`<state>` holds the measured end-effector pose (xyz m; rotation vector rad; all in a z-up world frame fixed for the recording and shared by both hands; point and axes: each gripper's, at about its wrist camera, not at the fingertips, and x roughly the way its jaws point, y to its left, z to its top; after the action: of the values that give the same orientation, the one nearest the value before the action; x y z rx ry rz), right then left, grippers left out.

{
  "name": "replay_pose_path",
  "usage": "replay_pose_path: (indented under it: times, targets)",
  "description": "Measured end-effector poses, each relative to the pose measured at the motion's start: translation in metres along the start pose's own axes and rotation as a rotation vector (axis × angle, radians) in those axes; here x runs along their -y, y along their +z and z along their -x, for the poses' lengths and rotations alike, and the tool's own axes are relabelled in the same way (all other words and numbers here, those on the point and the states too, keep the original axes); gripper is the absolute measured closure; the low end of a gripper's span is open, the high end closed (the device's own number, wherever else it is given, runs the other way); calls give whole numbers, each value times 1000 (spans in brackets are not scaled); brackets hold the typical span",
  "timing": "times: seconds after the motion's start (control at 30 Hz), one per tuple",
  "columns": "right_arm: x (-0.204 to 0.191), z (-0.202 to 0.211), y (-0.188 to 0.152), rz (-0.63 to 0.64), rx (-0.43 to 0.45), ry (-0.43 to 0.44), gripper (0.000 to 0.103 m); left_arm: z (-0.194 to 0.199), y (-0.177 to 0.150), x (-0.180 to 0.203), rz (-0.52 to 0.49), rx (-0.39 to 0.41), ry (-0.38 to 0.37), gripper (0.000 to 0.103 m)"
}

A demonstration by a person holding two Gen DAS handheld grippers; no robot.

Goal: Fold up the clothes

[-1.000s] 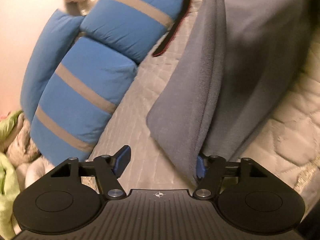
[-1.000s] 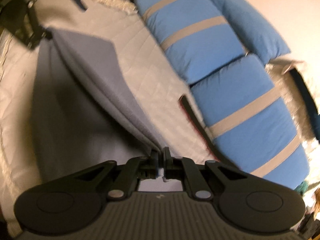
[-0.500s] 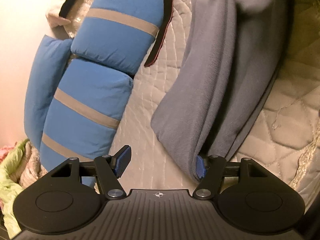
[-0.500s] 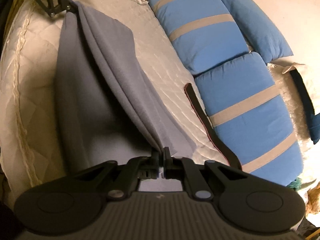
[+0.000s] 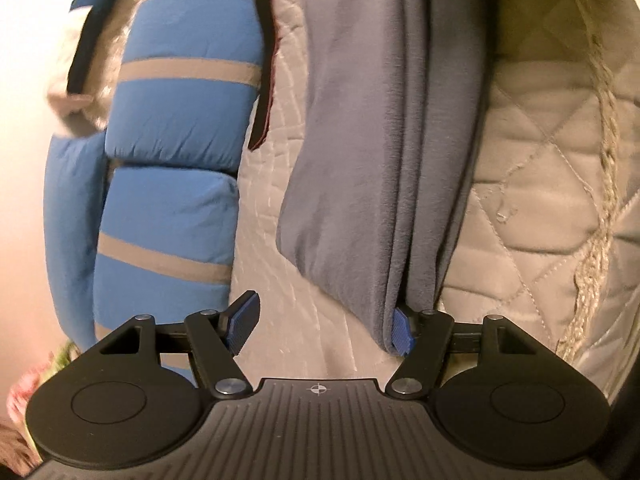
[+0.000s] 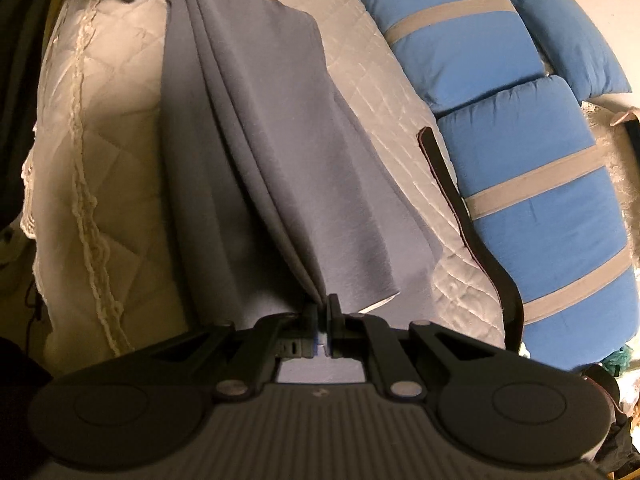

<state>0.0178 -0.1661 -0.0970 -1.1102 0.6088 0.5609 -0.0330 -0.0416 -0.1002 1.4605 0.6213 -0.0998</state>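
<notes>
laying the folded grey garment (image 6: 256, 128) down flat is the step in hand, as i judge it. it hangs stretched between the two grippers, just above the quilted bed cover (image 5: 552, 216), lengthwise beside the blue striped pillows (image 6: 520, 168).

the right gripper (image 6: 323, 312) is clamped tight on one end of the cloth, its layers gathered into the pinch. the left gripper (image 5: 324, 322) stands spread wide: the other end drapes against its right-hand blue pad (image 5: 400, 330), while the opposite pad (image 5: 242, 322) is bare and well clear, so nothing squeezes the cloth there. whether it is hooked on that finger i cannot tell.

to do this well, i would bring both ends down level together, keep light tension so the layers stay stacked, and let the hanging fold touch the cover first. the loosely carried end could slip and spill the fold. a dark strap (image 6: 472, 216) lies near; keep clear of it.
</notes>
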Motion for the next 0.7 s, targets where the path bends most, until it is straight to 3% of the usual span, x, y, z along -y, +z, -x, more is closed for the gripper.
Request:
replay_pose_path:
  times: [0.07, 0.13, 0.2, 0.33, 0.37, 0.4, 0.43, 0.5, 0.53, 0.6, 0.7]
  targets:
    - [-2, -3, -1, 23, -19, 23, 100, 2, 0, -3, 10, -1, -21, 39]
    - [-6, -5, -1, 51, -33, 30, 100, 7, -4, -17, 70, 12, -95, 35]
    - [-9, -6, -1, 68, -43, 31, 99, 11, -13, -36, 149, 27, -204, 27]
    - [-5, -5, -1, 58, -47, 41, 94, 10, -47, -92, 423, 86, -473, 26]
    - [-4, -4, -1, 58, -48, 42, 90, 6, -59, -108, 534, 109, -548, 26]
    - [-4, -4, -1, 53, -50, 34, 75, -2, -73, -124, 672, 128, -617, 26]
    - [-2, -3, -1, 39, -49, 17, 72, -14, -86, -136, 821, 136, -681, 26]
    - [0, -2, -2, 11, -47, -16, 50, -43, -105, -147, 1067, 114, -802, 26]
    - [3, 0, -3, -9, -42, -32, 44, -59, -114, -151, 1189, 98, -866, 26]
    - [11, 6, -6, -63, -19, -38, 27, -90, -124, -150, 1351, 77, -952, 26]
    - [21, 20, -9, -165, 47, -15, 20, -126, -130, -146, 1488, 35, -998, 27]
